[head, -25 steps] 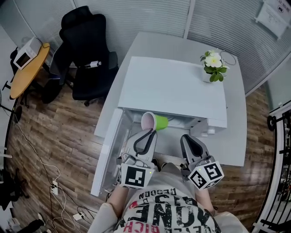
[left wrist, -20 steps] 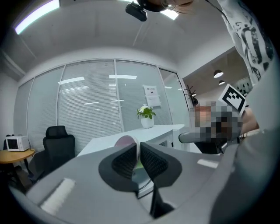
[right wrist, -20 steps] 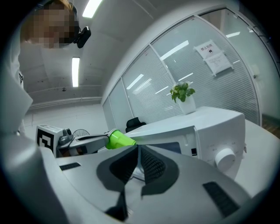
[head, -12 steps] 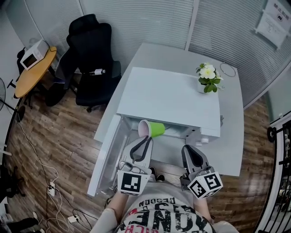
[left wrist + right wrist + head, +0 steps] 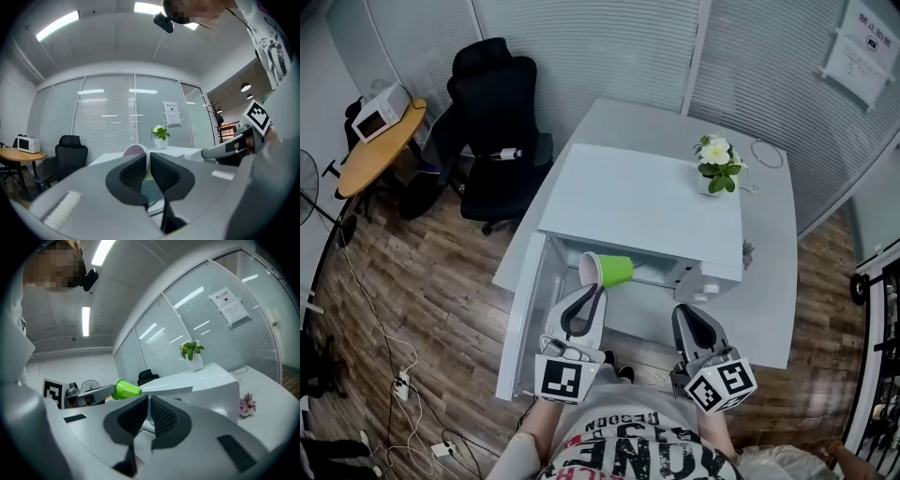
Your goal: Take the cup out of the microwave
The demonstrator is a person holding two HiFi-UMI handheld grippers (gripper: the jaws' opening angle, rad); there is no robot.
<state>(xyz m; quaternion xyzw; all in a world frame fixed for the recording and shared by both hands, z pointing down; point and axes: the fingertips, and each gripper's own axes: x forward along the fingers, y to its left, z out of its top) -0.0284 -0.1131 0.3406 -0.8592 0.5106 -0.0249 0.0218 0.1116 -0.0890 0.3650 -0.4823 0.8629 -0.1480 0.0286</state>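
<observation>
A green cup point(image 5: 607, 270) with a pale inside lies on its side in front of the open white microwave point(image 5: 647, 202), mouth turned left. My left gripper point(image 5: 589, 292) is shut on its rim; in the left gripper view the rim point(image 5: 135, 150) shows just above the pads. In the right gripper view the cup point(image 5: 125, 389) sticks out of the left gripper point(image 5: 93, 395). My right gripper point(image 5: 690, 317) hangs to the right of the cup, level with the microwave's front, its jaws together on nothing. The microwave door point(image 5: 518, 317) stands swung open at the left.
A potted white flower point(image 5: 713, 162) stands on the microwave's top. The microwave rests on a white table point(image 5: 772, 281), with a cable loop point(image 5: 766, 153) at the back and a small pink flower point(image 5: 747, 251) by its right side. A black office chair point(image 5: 492, 108) and a round wooden table point(image 5: 380, 141) stand left.
The left gripper has drawn the cup a little out of the microwave's opening and upward, rolling it slightly. The right gripper has pulled back alongside it.
</observation>
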